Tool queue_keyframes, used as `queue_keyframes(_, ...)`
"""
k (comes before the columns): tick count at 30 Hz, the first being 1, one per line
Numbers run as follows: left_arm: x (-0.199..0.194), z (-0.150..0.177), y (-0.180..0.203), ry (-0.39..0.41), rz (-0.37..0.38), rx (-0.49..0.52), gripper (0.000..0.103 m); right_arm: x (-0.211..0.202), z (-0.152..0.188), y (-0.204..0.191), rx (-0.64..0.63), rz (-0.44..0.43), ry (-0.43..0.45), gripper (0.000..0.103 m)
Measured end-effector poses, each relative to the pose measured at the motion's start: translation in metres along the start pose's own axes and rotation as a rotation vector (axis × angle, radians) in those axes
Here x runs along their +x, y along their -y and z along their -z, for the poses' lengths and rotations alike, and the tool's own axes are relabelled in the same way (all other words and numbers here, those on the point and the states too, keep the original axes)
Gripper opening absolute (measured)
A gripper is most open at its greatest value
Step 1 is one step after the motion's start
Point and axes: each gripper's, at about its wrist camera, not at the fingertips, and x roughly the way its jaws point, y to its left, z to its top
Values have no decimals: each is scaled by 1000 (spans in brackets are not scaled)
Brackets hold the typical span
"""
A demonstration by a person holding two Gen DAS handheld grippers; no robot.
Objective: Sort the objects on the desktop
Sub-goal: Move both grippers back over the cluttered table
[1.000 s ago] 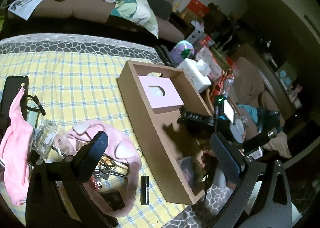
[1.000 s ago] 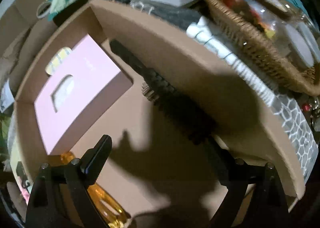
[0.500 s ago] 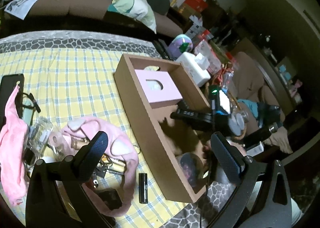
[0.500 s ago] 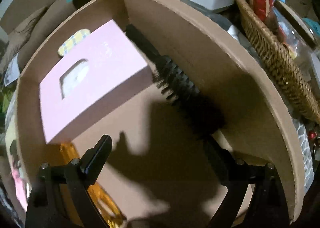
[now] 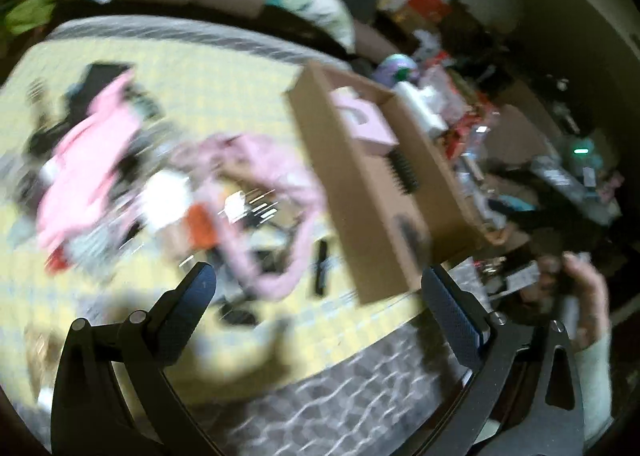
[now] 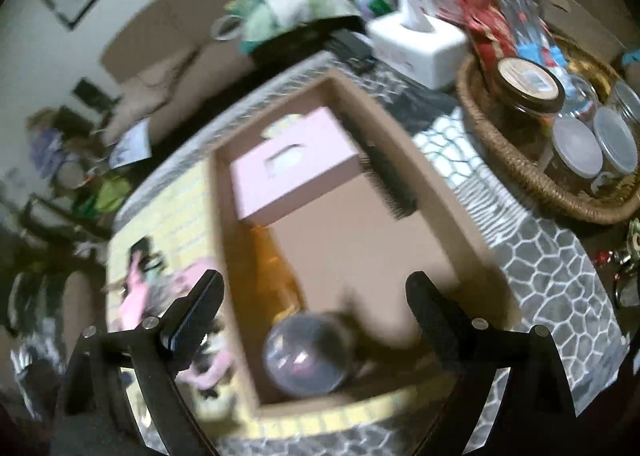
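Observation:
A brown cardboard box (image 6: 448, 192) holds a pink tissue box (image 6: 296, 164), a black hairbrush (image 6: 384, 172) along its right wall, an amber bottle (image 6: 272, 268) and a clear round ball (image 6: 308, 356). My right gripper (image 6: 316, 300) is open and empty, above the box's near end. My left gripper (image 5: 316, 296) is open and empty, over the yellow checked cloth (image 5: 224, 68) near the box (image 5: 360, 192). A pile of pink cloth (image 5: 272, 184) and small items lies left of the box, blurred. A black tube (image 5: 321, 268) lies beside the box.
A wicker basket (image 6: 516, 164) with jars stands right of the box. A white tissue holder (image 6: 420, 44) sits behind it. A sofa with a cushion (image 5: 308, 4) is at the back. A hand (image 5: 584, 296) holds the other gripper's handle at right.
My right gripper has pulled back out of the box, leaving the hairbrush against the right wall. My left gripper has swung back and left; its view is blurred.

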Motion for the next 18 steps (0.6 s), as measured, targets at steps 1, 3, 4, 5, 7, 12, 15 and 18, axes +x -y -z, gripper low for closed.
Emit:
queue_keyframes(1,-6,6,-7,8,-24,-8,103,-5,8,-11,-25,-13,5,95)
queue_keyframes(3,-24,20,-23,28,-94,-20,103,-12,25,-36,-89,-56,2,95)
queue_keyframes(4,-31,23,-29,38,-120,-20,103,-14,34,-45,-112,-75,-3,95)
queue_keyframes(5,-41,28,-36,53,-160,-18,103,-17,43,-56,-138,-95,-10,95)
queue_keyframes(7,-53,33,-47,72,-216,-7,103,-17,60,-76,-183,-139,-23,95)
queue_keyframes(12,-72,51,-78,88,-362,24,103,1,99,-123,-283,-213,-59,95)
queue_keyframes(15,-72,63,-99,68,-394,16,103,21,118,-142,-315,-251,-97,95)
queue_keyframes(18,-69,70,-114,67,-377,-10,103,45,137,-158,-339,-284,-147,95)
